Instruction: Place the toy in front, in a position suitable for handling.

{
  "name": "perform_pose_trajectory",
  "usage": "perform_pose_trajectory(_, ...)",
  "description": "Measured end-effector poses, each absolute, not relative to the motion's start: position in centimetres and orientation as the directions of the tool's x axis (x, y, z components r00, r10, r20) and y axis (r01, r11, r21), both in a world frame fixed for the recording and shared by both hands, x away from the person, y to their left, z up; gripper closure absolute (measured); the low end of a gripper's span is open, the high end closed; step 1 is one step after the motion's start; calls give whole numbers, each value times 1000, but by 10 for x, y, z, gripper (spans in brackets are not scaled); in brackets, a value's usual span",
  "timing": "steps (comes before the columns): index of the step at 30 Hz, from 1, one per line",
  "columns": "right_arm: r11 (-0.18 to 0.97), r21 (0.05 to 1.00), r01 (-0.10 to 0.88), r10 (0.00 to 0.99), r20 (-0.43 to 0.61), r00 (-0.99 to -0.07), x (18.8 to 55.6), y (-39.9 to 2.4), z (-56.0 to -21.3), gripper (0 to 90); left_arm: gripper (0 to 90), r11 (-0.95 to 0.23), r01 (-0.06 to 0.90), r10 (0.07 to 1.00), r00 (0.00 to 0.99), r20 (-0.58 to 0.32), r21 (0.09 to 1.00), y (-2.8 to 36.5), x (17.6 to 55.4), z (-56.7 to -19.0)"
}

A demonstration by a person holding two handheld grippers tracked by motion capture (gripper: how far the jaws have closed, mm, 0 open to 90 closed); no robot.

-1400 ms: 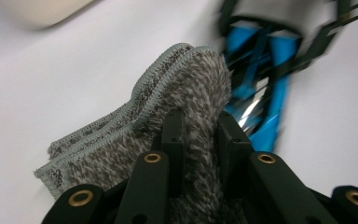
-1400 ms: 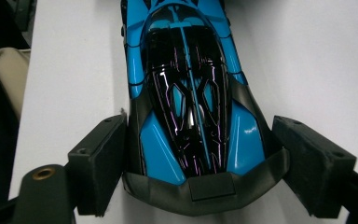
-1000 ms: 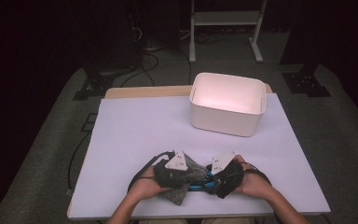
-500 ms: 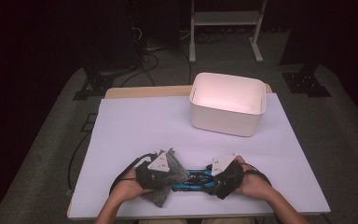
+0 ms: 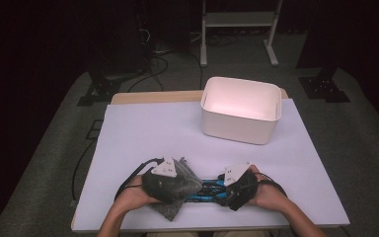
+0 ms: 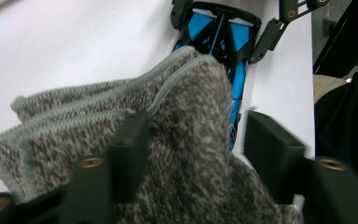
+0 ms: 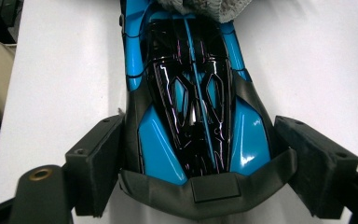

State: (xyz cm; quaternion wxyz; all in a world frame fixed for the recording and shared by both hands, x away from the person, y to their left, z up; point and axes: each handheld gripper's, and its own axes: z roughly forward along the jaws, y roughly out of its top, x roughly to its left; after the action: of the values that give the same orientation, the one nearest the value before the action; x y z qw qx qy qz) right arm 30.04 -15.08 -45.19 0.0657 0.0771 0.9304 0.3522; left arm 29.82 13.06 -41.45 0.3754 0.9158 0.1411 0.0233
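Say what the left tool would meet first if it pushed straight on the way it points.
Probably the grey cloth already between its open jaws, then the blue toy car just beyond; depth between them is unclear.

A blue and black toy car (image 7: 193,107), glossy with a grey bumper, lies flat on the white worktop (image 5: 143,133) near its front edge. A grey, fuzzy folded cloth (image 6: 177,140) with ribbed edges drapes over one end of it.
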Motion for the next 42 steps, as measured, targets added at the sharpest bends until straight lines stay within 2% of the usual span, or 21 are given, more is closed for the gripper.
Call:
perform_pose_trajectory(4,740,665,100,189,-64,-980,301,-151,-453,185,684,-709,220,239,969,-65,670,122,300,-423)
perform_pose_trajectory(6,739,665,104,190,-57,-980,302,-150,-454,185,728,-715,197,224,973,-47,670,117,299,-421)
perform_pose_trajectory(12,729,673,125,194,-28,-981,304,-150,-456,189,737,-742,108,154,988,11,661,91,291,-416)
perform_pose_trajectory(18,727,675,127,195,-25,-980,303,-150,-456,193,737,-734,118,155,988,-4,668,101,294,-419)
perform_pose_trajectory(23,723,680,122,191,-26,-981,304,-151,-457,194,736,-747,155,211,977,9,646,122,298,-421)
perform_pose_trajectory(27,717,686,125,187,-16,-982,305,-152,-458,194,737,-716,196,239,971,-28,670,135,300,-427)
perform_pose_trajectory(32,711,690,133,189,-5,-982,306,-153,-459,195,737,-725,165,209,978,-14,669,125,299,-424)
perform_pose_trajectory(37,706,694,137,191,0,-982,305,-153,-460,196,731,-717,105,133,991,-13,689,103,292,-420)
perform_pose_trajectory(42,705,696,135,190,-2,-982,305,-153,-460,197,729,-717,113,135,991,-23,688,106,294,-422)
